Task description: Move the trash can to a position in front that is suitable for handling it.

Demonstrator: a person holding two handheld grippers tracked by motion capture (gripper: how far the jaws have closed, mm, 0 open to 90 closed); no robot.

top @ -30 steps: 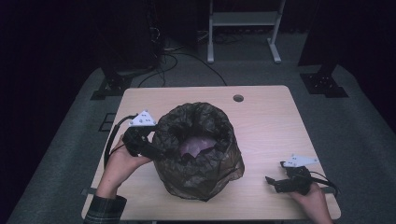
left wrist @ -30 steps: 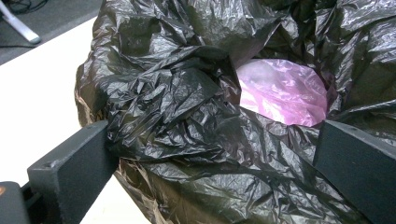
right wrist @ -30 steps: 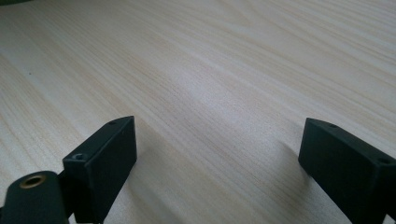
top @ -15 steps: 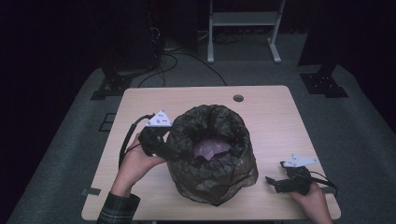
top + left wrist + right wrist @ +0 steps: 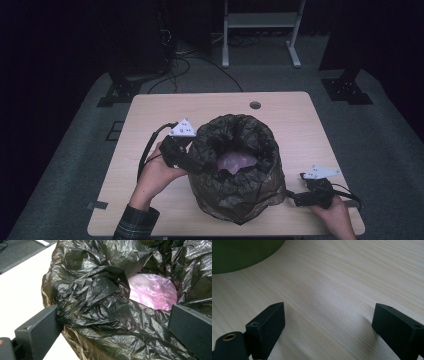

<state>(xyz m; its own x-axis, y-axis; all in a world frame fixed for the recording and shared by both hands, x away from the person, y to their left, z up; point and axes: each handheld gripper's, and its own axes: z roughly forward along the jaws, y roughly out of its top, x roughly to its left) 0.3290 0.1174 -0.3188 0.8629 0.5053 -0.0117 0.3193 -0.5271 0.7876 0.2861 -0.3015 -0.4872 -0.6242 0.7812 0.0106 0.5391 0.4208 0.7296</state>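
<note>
A large black plastic bag stands near the middle of the light wooden desk, its crumpled rim rolled open to the top. Inside it lies a pink plastic bag, seen from above through the mouth.

The left gripper is at the left side of the black bag's rim, held by the person's left hand, whose checked sleeve comes in from the bottom edge of the high view. In the left gripper view, its two black jaws stand wide apart with a thick fold of the black bag's rim bunched between them; the plastic touches the left jaw, while the right jaw sits at the far side of the fold, near the pink bag. The jaws are spread, not pinching the plastic.

The right gripper rests low on the desk at the bag's lower right, just beside its base, held by the right hand. In the right gripper view its jaws are spread wide over bare wood, with nothing between them, and a dark green curved surface shows in the top left corner.

A small round hole sits in the desk near its far edge, well apart from the bag.
</note>
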